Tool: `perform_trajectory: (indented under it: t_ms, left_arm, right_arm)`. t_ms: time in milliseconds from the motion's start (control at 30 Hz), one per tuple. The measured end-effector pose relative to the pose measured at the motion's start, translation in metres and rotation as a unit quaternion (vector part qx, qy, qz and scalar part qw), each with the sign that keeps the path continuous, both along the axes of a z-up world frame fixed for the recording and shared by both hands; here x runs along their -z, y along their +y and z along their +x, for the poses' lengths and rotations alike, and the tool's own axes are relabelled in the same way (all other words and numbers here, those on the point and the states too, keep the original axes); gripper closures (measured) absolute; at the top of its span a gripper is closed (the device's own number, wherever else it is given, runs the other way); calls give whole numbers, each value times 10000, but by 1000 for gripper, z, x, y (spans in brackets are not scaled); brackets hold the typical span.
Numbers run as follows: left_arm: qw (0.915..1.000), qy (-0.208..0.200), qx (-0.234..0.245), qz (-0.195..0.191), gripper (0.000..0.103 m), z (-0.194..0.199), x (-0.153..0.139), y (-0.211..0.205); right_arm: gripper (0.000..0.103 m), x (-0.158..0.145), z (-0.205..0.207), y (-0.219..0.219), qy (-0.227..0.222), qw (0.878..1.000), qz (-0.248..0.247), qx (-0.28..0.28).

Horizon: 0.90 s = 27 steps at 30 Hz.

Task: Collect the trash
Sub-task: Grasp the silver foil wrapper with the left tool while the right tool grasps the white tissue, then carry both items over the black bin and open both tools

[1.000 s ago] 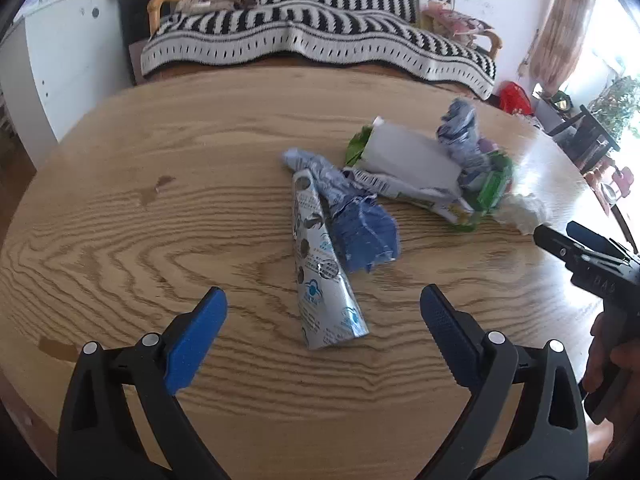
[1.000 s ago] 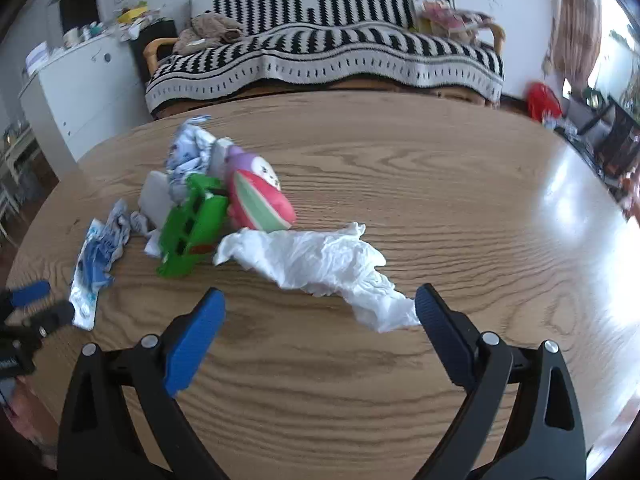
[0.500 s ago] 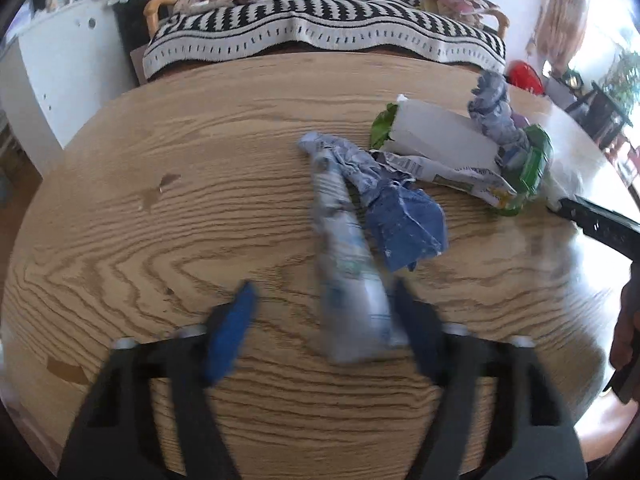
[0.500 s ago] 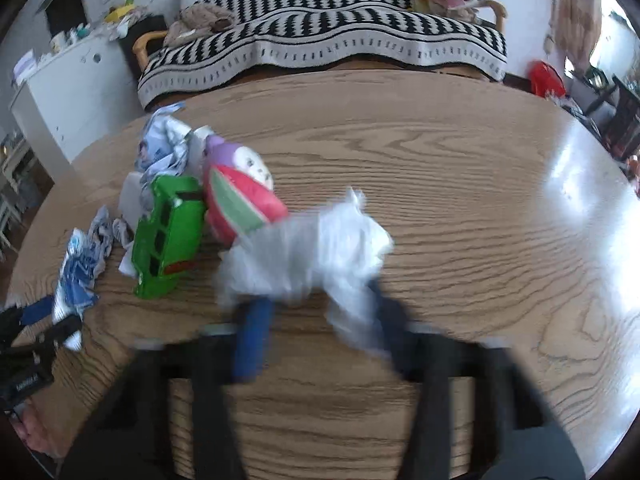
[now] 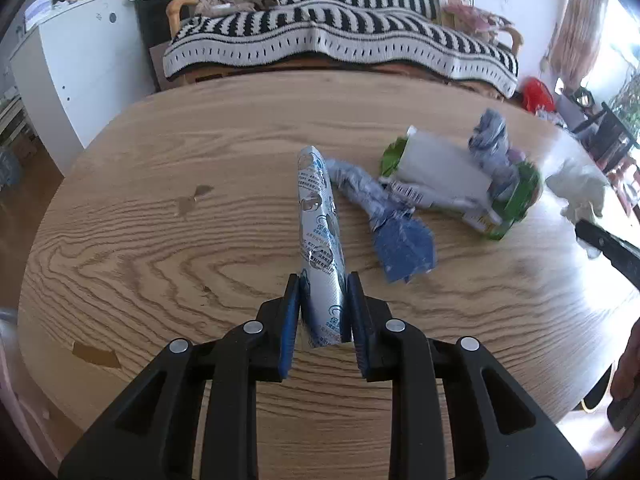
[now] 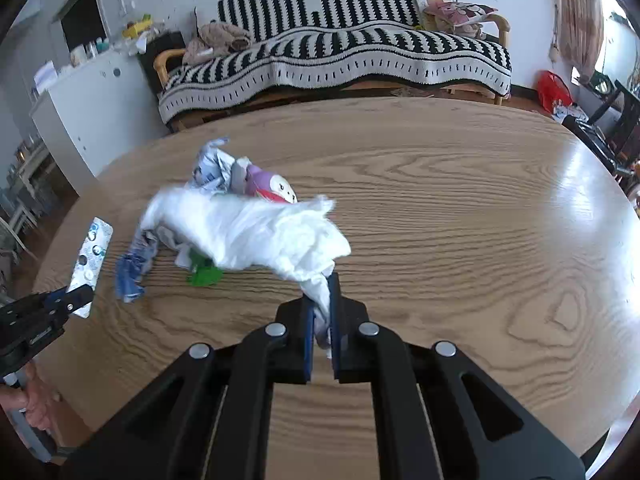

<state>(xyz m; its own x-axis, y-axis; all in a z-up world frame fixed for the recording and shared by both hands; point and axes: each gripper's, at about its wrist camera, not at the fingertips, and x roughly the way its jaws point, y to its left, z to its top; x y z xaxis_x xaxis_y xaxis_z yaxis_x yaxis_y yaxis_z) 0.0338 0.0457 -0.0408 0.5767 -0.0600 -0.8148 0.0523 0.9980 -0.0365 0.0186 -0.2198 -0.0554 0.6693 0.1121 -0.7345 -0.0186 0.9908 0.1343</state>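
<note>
My left gripper (image 5: 323, 280) has its blue pads pressed on the near end of a long silver snack wrapper (image 5: 316, 208), which slants up off the wooden table (image 5: 140, 248); the jaws are still closing on it. My right gripper (image 6: 322, 292) is shut on a crumpled white tissue (image 6: 256, 236), which hangs lifted above the table and hides part of the trash pile. In the right wrist view the left gripper (image 6: 72, 298) and the silver wrapper (image 6: 91, 256) show at far left. The tissue (image 5: 576, 188) appears blurred at the left wrist view's right edge.
More trash lies mid-table: a crumpled blue wrapper (image 5: 400, 240), a white carton (image 5: 440, 168), a green packet (image 5: 516, 196) and a purple-pink pouch (image 6: 268, 184). A sofa with a striped blanket (image 5: 340, 40) stands behind the table, a white cabinet (image 5: 80, 60) at the left.
Both grippers went from wide open to closed: the left on the silver wrapper, the right on the white tissue. Both pieces have lifted off the table.
</note>
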Motion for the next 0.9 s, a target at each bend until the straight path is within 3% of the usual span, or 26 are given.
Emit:
perform_trajectory:
  t_ms: [267,467,700,900]
  left_arm:
    - [9990,-244,335,-159,80,-15,-23,-43]
    - [9950,-430,863,-257,80,-28,-39,-111]
    - [9852,-498,1576,-455,80,-48,-47,-204]
    - [9699,-444,2297,-669,80,-77,-44,-292]
  right_arm:
    - [96,-33,-44,-44,-264,9992,-85,282]
    - [96,-51,-86,-103,-372,9968,-143,689]
    - [96,-58,-137,-174,-402,9908,-165,1282]
    - [96,-56,-187,-241,-430,9794,-164,1964]
